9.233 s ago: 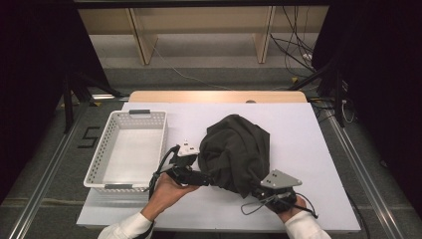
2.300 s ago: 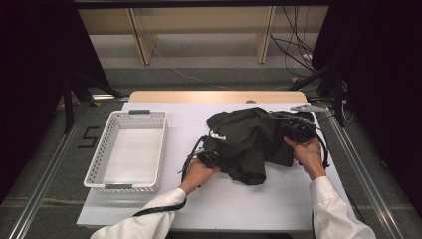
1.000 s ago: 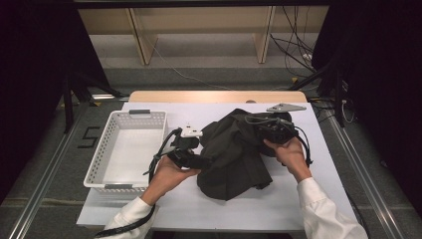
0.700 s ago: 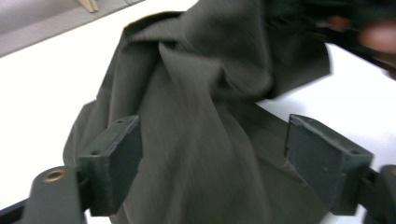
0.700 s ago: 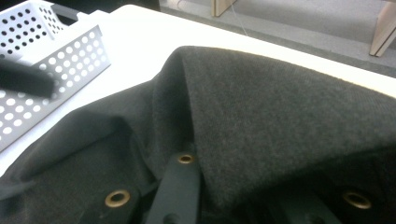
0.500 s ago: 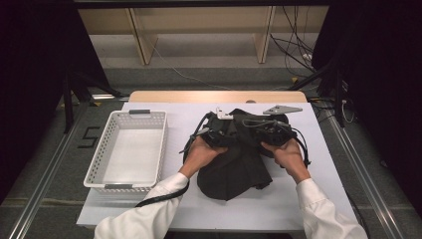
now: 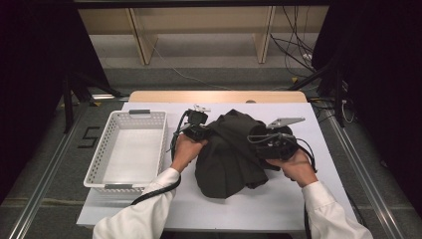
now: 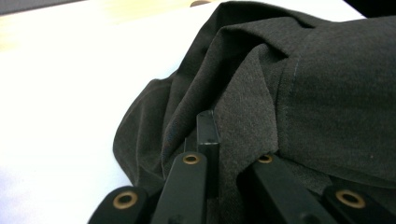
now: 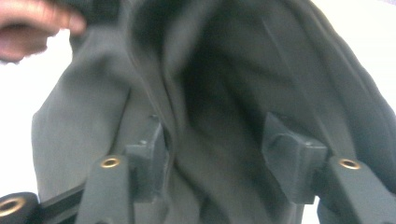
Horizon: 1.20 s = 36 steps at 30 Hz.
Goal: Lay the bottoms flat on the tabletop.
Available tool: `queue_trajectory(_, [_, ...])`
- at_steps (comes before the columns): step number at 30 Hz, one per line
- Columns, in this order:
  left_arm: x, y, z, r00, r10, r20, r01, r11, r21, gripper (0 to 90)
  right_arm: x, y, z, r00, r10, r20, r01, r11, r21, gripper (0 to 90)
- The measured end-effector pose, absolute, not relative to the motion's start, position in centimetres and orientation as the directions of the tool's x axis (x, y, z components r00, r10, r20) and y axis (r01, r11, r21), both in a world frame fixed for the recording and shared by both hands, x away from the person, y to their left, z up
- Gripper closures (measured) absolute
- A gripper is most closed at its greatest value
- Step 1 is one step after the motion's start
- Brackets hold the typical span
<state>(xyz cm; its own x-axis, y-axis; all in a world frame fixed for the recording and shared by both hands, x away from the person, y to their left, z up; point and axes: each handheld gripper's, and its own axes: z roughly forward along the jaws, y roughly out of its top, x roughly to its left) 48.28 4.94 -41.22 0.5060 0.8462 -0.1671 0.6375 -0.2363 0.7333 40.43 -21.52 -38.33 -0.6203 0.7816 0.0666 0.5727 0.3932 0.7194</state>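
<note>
1. The left gripper (image 7: pixel 205 133) sits at the left side of the dark garment (image 7: pixel 231 152), its jaws pinched on a fold of the cloth; they have just been closing, and the left gripper view shows them nearly together with fabric (image 8: pixel 280 93) caught between.
2. The right gripper (image 7: pixel 263 144) rests on the garment's right side. Its jaws have just been opening; in the right gripper view they stand apart with cloth (image 9: pixel 219 93) bunched between them, and whether the pads press on it I cannot tell.
3. The garment lies crumpled between the two grippers, spreading from them toward the person; its lower edge ends short of the near table edge.
4. Left of the left gripper, close by, stands a white basket (image 7: pixel 99 164), its near wall running parallel to the person's left forearm, with a narrow strip of bare table between.
5. Beyond both grippers a band of white table (image 7: pixel 164 107) stays free up to the wooden far edge.
6. Right of the right gripper the table surface is bare to its right edge, leaving wide room for that hand.
7. In the right gripper view, fingers of the left hand (image 9: pixel 32 28) show at the upper left, just beside the cloth.
</note>
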Motion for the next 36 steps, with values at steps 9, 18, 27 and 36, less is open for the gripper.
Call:
queue_trajectory(9, [48.7,6.3,-42.1,0.47,0.859,-0.203,0.672,-0.199,0.713,88.1,37.5,-24.7,-40.5,-0.622,0.776,0.104,0.586,0.374,0.719,29.1])
queue_trajectory(18, [48.5,6.3,-42.1,0.473,0.858,-0.201,0.668,-0.201,0.717,88.0,37.2,-24.2,-43.2,-0.636,0.767,0.085,0.605,0.427,0.672,21.8])
queue_trajectory(27, [48.4,6.2,-42.1,0.48,0.855,-0.197,0.666,-0.21,0.716,87.8,38.1,-23.9,-45.0,-0.599,0.801,0.001,0.619,0.463,0.635,58.4])
queue_trajectory(36, [47.9,6.2,-40.6,0.513,0.846,-0.146,0.652,-0.273,0.708,56.1,40.5,-24.9,-40.8,-0.477,0.879,-0.009,0.549,0.306,0.778,84.4])
